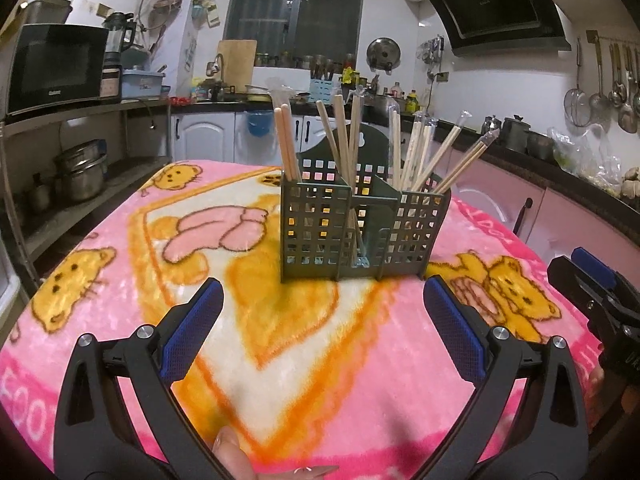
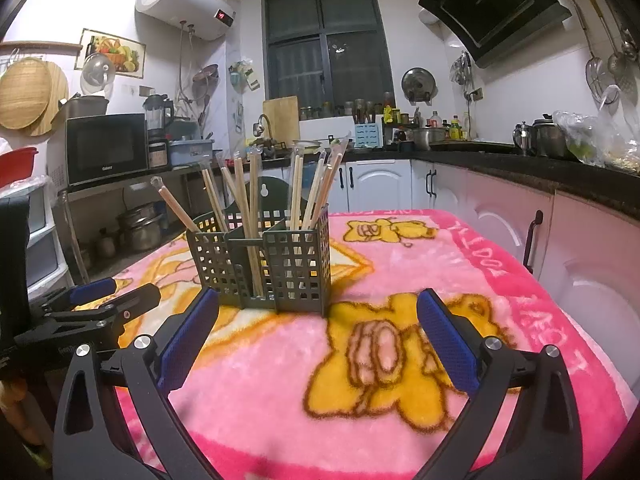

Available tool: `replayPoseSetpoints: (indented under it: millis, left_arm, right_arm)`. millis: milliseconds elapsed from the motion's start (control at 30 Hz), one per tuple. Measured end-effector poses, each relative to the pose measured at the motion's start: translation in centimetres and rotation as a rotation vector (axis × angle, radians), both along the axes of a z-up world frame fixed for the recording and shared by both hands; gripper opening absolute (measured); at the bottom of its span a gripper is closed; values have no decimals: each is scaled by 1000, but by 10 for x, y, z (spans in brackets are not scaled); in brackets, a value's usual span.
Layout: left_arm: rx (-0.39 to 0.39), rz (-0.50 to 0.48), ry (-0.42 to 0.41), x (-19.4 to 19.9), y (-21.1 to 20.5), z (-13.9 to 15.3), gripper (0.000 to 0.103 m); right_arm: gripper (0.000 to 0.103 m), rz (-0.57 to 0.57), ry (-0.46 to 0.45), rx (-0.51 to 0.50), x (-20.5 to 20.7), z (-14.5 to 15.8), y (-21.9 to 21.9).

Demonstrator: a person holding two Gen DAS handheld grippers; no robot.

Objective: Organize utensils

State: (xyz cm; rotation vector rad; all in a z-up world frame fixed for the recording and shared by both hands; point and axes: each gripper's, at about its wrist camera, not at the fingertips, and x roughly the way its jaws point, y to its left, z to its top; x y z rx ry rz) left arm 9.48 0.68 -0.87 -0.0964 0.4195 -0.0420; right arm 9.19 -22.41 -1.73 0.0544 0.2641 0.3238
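Pink blanket [image 2: 400,248] covered the table; ahead of my left gripper [image 1: 322,314] and right gripper [image 2: 318,324], both spread empty, the green caddy [image 1: 362,232] held chopsticks [image 1: 416,148] upright, sorted by compartment.

I see a fluffy pink blanket [image 1: 120,280], plush and faintly shiny. The holder [image 1: 360,232] looks like matt green perforated plastic; the chopsticks [image 1: 286,140] pale, smooth wood. My fingers [image 1: 456,320] carry textured blue pads on matt black plastic.

A home kitchen: a range hood [image 2: 492,4] right of the window [image 2: 326,46], a microwave [image 2: 106,150] and water heater [image 2: 184,2] left of it.
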Motion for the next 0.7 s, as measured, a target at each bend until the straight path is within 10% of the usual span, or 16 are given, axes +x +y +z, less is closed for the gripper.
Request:
replayPoseSetpoints:
  millis: [700]
  left_arm:
    - [-4,1,0,0,1,0,92]
  right_arm:
    - [96,1,0,-4,0,-1,1]
